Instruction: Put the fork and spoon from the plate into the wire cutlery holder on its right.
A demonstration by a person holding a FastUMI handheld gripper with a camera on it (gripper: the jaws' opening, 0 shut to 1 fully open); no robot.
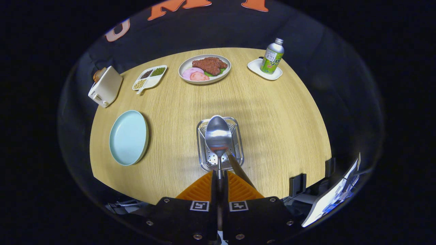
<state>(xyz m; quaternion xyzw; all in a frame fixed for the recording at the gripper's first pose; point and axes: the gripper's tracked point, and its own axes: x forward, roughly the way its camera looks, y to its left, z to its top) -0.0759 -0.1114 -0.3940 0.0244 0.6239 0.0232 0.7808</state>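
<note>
My gripper [219, 177] is shut on the thin handle of a metal spoon [218, 136]. The spoon points straight ahead, and its bowl hangs over the wire cutlery holder [201, 153], which stands just beyond the fingers on the wooden table. A brown slanted handle [239, 168] rises out of the holder beside the right finger; its head is hidden, so I cannot tell whether it is the fork. The pale blue plate [128, 137] lies left of the holder with nothing on it.
At the far side of the table [279, 115] are a plate of meat and ham [204, 68], a divided dish of beans [150, 78], a toaster [105, 86] and a green bottle [272, 57] on a white coaster. A stand with a screen [335, 194] sits off the near right edge.
</note>
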